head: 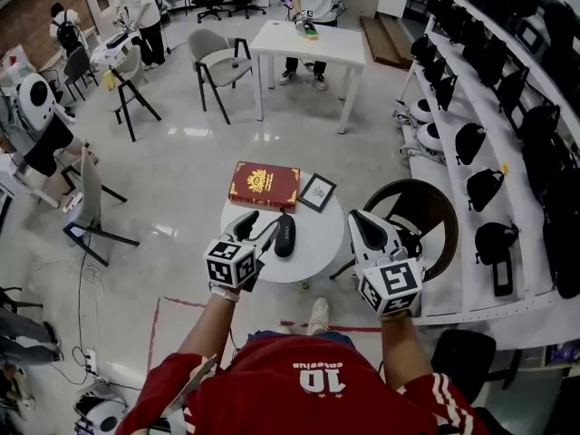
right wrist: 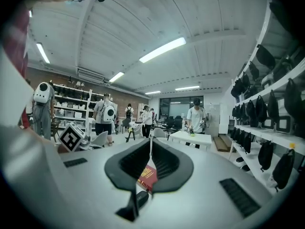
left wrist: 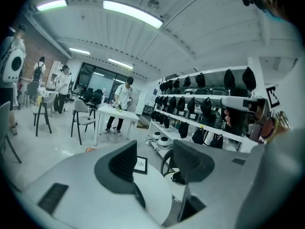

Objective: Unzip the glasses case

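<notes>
The black glasses case [head: 285, 236] lies zipped on the small round white table [head: 322, 243], just in front of a red book [head: 264, 186]. My left gripper [head: 256, 228] hovers over the table's left side, next to the case. Its jaws stand open with nothing between them [left wrist: 155, 163]. My right gripper [head: 356, 217] hangs off the table's right edge, apart from the case. In the right gripper view its jaws [right wrist: 150, 144] are shut tip to tip on nothing, and the case [right wrist: 138, 198] and the book [right wrist: 147, 175] show below them.
A small framed picture [head: 317, 191] lies right of the book. A dark round chair [head: 426, 211] stands close at the table's right. Shelves of black bags [head: 489, 179] run along the right wall. A folding chair [head: 91, 207] stands at left, a white desk [head: 308, 43] with a person at the back.
</notes>
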The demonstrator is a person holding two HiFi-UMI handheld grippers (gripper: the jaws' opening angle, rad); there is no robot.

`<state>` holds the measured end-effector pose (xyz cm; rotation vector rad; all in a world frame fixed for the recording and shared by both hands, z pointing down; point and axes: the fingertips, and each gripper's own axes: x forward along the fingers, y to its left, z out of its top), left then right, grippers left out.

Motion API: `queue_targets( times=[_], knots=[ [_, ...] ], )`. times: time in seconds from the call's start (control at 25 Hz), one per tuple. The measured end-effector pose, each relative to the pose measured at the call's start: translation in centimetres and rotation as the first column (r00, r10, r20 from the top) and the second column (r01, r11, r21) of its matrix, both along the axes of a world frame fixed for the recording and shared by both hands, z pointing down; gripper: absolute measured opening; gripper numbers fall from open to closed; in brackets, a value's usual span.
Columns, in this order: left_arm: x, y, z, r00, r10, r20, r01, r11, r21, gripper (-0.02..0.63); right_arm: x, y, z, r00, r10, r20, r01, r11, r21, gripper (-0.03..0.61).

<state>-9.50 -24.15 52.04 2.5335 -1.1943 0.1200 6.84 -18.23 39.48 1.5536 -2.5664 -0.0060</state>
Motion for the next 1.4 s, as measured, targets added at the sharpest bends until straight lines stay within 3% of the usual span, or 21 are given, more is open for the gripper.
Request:
queue_targets(
  times=[0.32, 0.6, 0.96, 1.4],
  knots=[
    [0.2, 3.1, -8.4, 0.999, 0.033, -0.035, -0.026, 0.984, 0.179, 0.206, 0.5, 2.6, -1.9, 0.999, 0.024, 0.037, -0.025, 0.999, 0.027, 0.025],
    [0.7, 4.8, -12.9, 0.999, 0.036, -0.025, -0.028, 0.960, 0.279, 0.150, 0.9, 4.0, -3.0, 0.998, 0.037, 0.058, -0.041, 0.997, 0.062, 0.025],
    [0.8, 5.6, -14.8, 0.999, 0.021, -0.032, -0.012, 0.959, 0.282, 0.104, 1.7, 4.2, -3.8, 0.995, 0.038, 0.089, -0.046, 0.995, 0.085, 0.025],
    [-0.7, 5.4, -15.9, 0.998, -0.062, -0.030, 0.068, 0.955, 0.290, 0.008, 1.5, 3.3, -4.5, 0.994, 0.038, 0.098, -0.047, 0.995, 0.092, 0.025]
  ],
)
